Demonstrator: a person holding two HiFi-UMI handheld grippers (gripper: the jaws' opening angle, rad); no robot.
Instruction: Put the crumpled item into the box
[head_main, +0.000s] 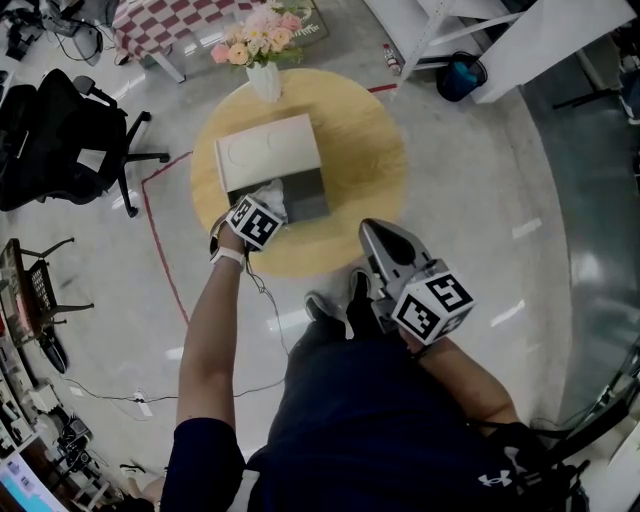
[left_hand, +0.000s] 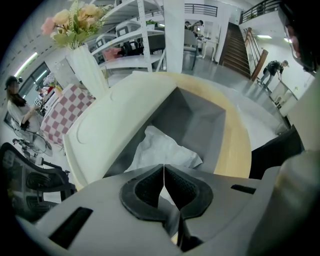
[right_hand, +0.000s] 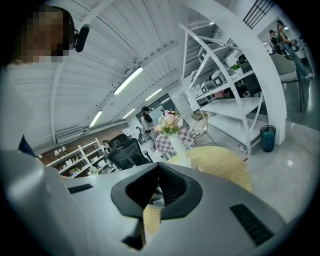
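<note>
"Currently, what has the left tool got?"
"Its jaws are closed on a fold of the crumpled paper; a white sliver shows between the pads. The rest, white and sharply creased, lies just ahead of the tips inside the grey box."
"Why held there?"
"Judged: low in the opening, so letting go leaves it inside. The right tool, closed on nothing, hangs well short of the counter."
</note>
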